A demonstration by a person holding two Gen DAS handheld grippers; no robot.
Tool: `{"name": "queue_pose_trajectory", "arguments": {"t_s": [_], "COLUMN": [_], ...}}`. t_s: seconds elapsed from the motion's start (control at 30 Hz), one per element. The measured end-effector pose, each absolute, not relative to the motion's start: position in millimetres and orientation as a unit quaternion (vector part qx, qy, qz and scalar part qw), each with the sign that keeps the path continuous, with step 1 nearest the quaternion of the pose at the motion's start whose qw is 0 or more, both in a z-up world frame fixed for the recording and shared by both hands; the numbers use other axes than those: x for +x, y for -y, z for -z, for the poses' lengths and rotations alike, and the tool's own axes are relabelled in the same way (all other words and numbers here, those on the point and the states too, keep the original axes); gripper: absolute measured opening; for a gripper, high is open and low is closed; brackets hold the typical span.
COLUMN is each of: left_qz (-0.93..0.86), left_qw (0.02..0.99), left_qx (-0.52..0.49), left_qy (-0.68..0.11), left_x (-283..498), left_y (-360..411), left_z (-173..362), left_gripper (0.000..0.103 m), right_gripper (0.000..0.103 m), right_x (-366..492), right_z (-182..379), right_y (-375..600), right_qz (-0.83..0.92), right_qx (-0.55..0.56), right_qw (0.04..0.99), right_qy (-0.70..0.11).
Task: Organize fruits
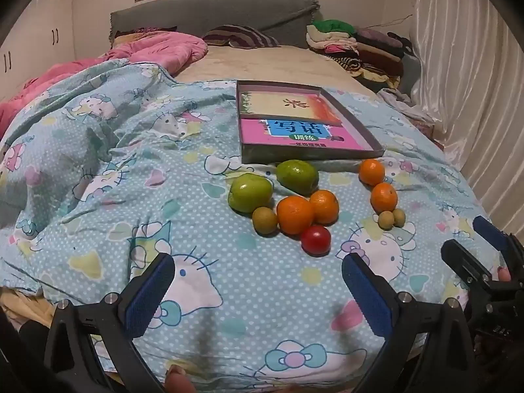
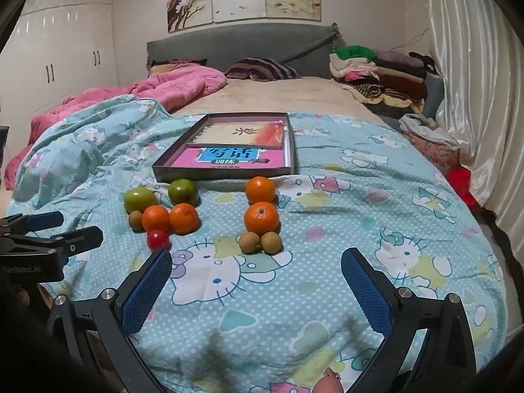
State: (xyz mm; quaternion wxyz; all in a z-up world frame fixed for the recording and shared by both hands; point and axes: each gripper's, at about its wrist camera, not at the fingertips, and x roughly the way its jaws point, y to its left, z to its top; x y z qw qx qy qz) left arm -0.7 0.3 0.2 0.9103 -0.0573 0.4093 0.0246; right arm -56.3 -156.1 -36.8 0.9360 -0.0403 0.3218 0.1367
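Fruit lies on a cartoon-cat bedspread (image 1: 108, 177) in front of a shallow box (image 1: 311, 155) lined with books. One cluster holds two green fruits (image 1: 250, 192), two oranges (image 1: 294, 214), a red tomato (image 1: 315, 239) and a small brownish fruit (image 1: 264, 220). To its right lie two more oranges (image 2: 261, 217) and two small brownish fruits (image 2: 249, 241). My left gripper (image 1: 258, 291) is open, short of the tomato, with nothing between its blue pads. My right gripper (image 2: 257, 291) is open just before the two small fruits, also holding nothing.
The box (image 2: 222, 174) sits behind the fruit. A pink quilt (image 2: 170, 88) is bunched at the back left, and folded clothes (image 2: 376, 68) are stacked at the back right. A white curtain (image 2: 475, 98) runs along the bed's right side. A white wardrobe (image 2: 59, 49) stands on the left.
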Motion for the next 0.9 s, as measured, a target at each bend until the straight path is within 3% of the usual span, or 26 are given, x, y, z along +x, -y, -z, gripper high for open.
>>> {"name": "queue_pose_trajectory", "arguments": {"t_s": [0.9], "left_qz": [-0.030], "left_qw": [0.909], "left_qx": [-0.062], "left_qy": [-0.412], "left_x": [-0.4], "left_y": [1.5], "left_z": [-5.8], "left_gripper": [0.103], "right_gripper": [0.103], "right_x": [-54.2], "right_z": [36.9], "right_y": [154.2], "right_qz": [-0.134], "right_qx": [-0.044], "right_qw": [0.936], "right_qy": [-0.322]}}
